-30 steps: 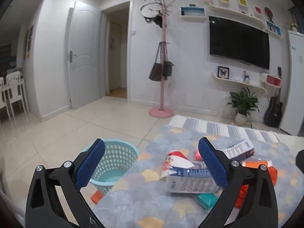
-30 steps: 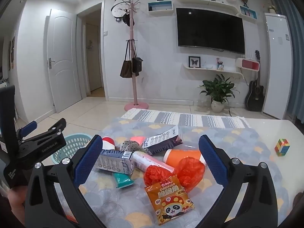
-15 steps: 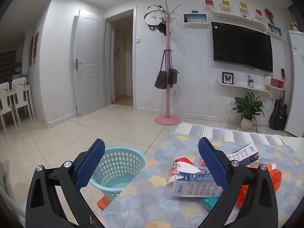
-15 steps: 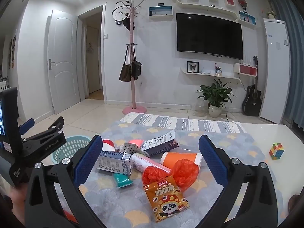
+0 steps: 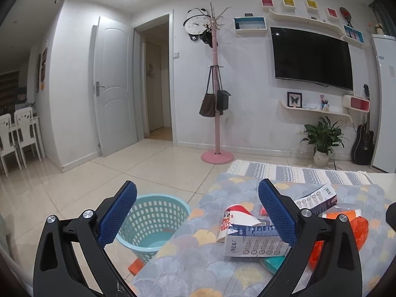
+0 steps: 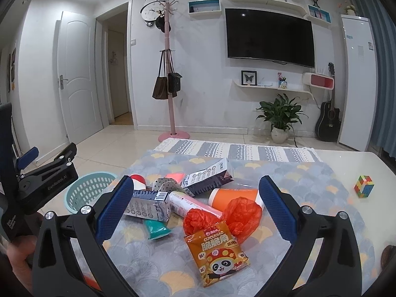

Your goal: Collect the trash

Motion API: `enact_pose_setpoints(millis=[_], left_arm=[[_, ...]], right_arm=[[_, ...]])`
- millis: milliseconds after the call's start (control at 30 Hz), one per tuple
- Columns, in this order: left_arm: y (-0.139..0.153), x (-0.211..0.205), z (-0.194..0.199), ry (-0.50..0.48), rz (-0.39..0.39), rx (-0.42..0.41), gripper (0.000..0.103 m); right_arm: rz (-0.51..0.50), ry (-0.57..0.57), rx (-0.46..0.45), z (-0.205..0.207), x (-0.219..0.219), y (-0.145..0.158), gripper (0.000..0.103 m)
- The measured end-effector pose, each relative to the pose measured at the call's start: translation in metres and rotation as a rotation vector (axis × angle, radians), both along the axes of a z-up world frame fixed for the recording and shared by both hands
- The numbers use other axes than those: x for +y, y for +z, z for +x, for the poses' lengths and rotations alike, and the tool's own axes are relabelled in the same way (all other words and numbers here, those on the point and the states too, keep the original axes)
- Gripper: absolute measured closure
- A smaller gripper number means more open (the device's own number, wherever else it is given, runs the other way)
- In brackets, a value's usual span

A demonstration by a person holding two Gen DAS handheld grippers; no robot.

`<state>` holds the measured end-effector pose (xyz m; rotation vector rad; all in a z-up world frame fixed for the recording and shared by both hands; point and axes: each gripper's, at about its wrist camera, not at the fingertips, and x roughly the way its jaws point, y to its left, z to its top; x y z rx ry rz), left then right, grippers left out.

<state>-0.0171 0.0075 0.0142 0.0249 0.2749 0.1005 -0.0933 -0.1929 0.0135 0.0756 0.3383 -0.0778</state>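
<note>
orange snack bag (image 6: 217, 252) between right tool (image 6: 196, 210) fingers

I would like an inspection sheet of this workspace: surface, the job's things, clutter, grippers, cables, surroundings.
Surface: table under a patterned cloth.
Job's things: snack bag nearest the right gripper; red plastic bag behind it; orange cup lying on its side; two cartons; teal packet; teal basket on the floor beside the table.
Clutter: puzzle cube apart from the pile, on the bare table.
Grippers: left gripper open, empty; right gripper open, empty, above the pile.
Cables: one cord by the plant pot.
Surroundings: television, coat stand, plant, guitar, white door.
</note>
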Motion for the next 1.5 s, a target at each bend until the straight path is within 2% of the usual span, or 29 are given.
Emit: enact_pose_setpoints(millis=[600, 1133, 1500], left_arm=[[0.000, 0.011, 0.007, 0.015, -0.041, 0.026, 0.007], [0.003, 0.014, 0.002, 0.026, -0.023, -0.005, 0.007], [0.007, 0.028, 0.002, 0.053, -0.065, -0.016, 0.007]], right_arm=[[-0.014, 0.041, 0.010, 0.004, 0.016, 0.002, 0.007], [-0.032, 0.058, -0.002, 0.004, 0.026, 0.015, 0.007], [-0.052, 0.054, -0.012, 0.004, 0.035, 0.023, 0.007]])
